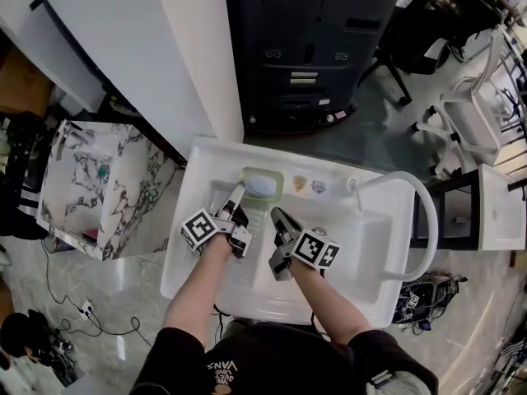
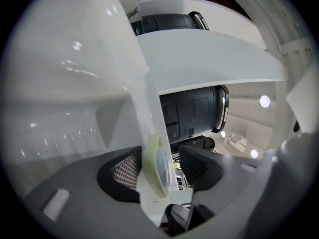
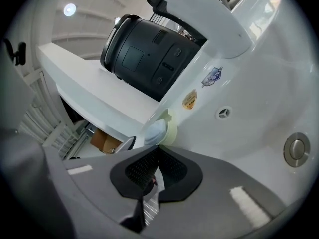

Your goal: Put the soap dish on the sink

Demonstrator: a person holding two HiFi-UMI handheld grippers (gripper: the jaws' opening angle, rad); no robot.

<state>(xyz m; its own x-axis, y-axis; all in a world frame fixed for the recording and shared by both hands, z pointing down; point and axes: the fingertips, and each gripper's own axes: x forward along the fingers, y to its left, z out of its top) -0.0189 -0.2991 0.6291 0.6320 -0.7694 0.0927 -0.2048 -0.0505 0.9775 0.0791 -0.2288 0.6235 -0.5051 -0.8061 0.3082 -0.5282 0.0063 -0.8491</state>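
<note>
A pale green soap dish [image 1: 262, 185] holding a bluish soap bar rests on the back rim of the white sink [image 1: 176, 253]. My left gripper [image 1: 237, 196] reaches to the dish's left edge. In the left gripper view the dish [image 2: 157, 167] stands edge-on between the wide-apart pads [image 2: 125, 171] of my open left gripper [image 2: 162, 169], and neither pad presses on it. My right gripper [image 1: 278, 217] hovers over the basin just below the dish, shut with nothing in it. In the right gripper view the closed right gripper [image 3: 157, 166] points toward the dish [image 3: 168, 127].
Two stickers [image 1: 309, 186] sit on the rim right of the dish. A white arched spout [image 1: 424, 220] curves over the sink's right side. The basin has a drain plug [image 3: 295, 149] and an overflow hole [image 3: 224, 112]. A black machine [image 1: 305, 48] stands behind, a marbled box [image 1: 90, 183] at left.
</note>
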